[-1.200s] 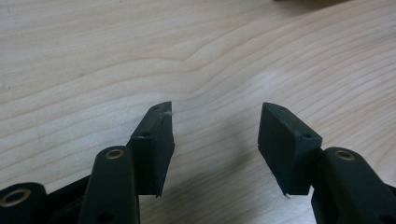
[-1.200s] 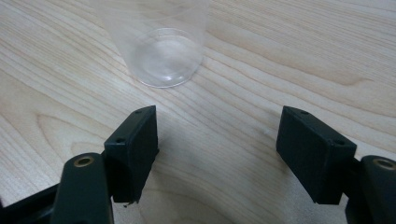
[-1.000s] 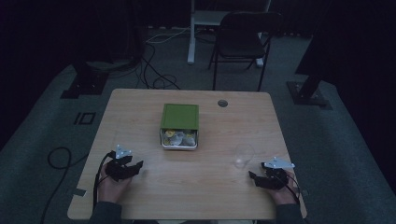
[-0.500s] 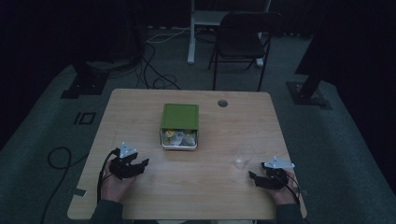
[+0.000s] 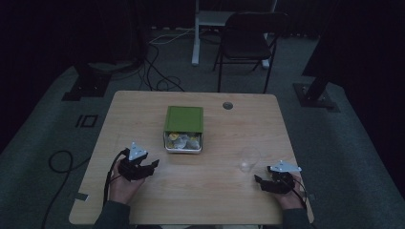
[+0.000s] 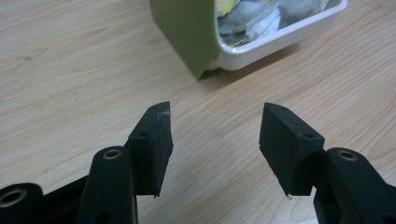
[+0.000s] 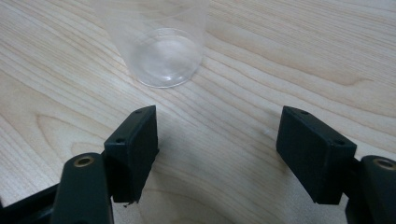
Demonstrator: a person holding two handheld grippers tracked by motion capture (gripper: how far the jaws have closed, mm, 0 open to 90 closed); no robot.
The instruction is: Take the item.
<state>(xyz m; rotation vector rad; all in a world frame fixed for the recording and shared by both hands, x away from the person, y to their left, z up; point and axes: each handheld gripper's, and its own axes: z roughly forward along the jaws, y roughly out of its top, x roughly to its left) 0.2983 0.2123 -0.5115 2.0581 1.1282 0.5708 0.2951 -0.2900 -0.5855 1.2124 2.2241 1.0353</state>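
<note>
The fingers of our left gripper [image 6: 214, 140] and right gripper [image 7: 217, 149] stand apart, holding nothing. The green-lidded box [image 5: 184, 128] lies just beyond our left gripper, its long axis running away from us, open end toward us. The clear cup [image 7: 161, 44] stands upright near the box's right.

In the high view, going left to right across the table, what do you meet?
Left gripper → white tray with the green lid → clear cup → right gripper.
</note>
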